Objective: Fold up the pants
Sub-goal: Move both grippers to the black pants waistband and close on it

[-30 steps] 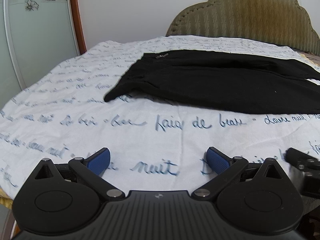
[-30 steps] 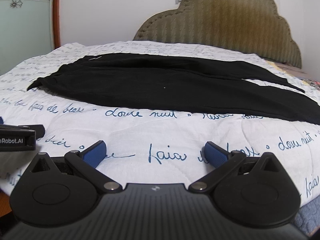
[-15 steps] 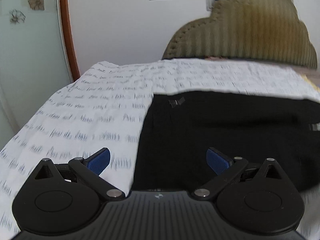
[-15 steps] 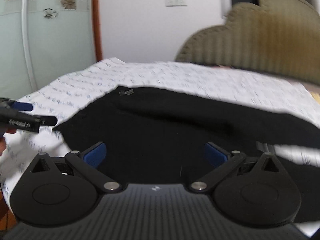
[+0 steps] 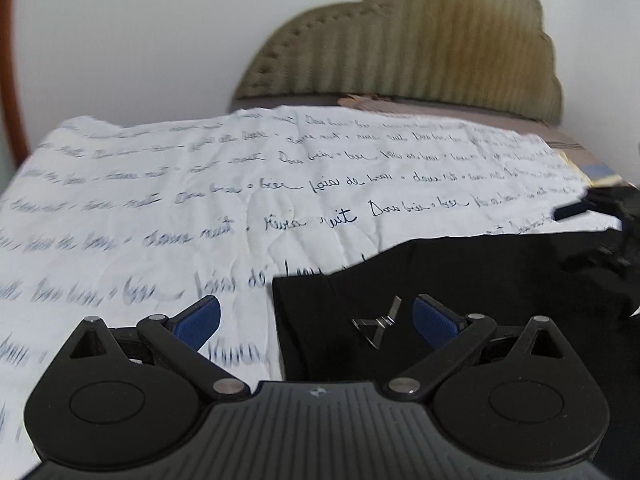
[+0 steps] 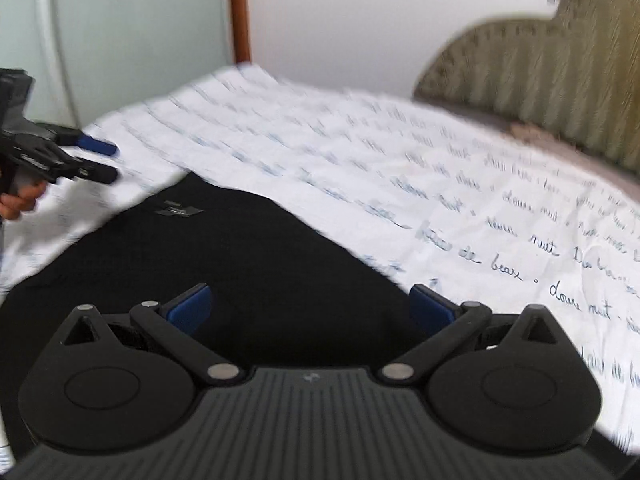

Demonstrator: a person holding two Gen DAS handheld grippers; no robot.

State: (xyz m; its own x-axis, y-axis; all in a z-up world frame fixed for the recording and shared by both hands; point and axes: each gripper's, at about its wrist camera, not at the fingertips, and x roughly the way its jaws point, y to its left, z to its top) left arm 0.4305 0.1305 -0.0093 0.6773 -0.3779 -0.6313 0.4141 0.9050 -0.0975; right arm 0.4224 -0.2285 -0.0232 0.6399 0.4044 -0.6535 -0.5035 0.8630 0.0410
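Black pants (image 5: 460, 280) lie flat on the white bedsheet (image 5: 240, 208) printed with blue script. A small silver logo (image 5: 378, 326) marks their near corner. My left gripper (image 5: 316, 318) is open and hovers low over that corner, with the logo between its blue pads and the pants' left edge just inside the left pad. My right gripper (image 6: 310, 306) is open above the black cloth (image 6: 240, 260), its right pad near the pants' far edge. In the right wrist view the left gripper (image 6: 112, 162) shows at far left, held by a hand (image 6: 20, 200).
An olive padded headboard (image 5: 420, 40) stands behind the bed against a white wall. A glass door with a wooden frame (image 6: 240, 8) is at the left. A blurred blue finger (image 5: 572, 210) of the other gripper shows at the right edge.
Both grippers have moved forward from the bed's near edge to low over the pants. The left one now sits at the logo corner. Both remain open.
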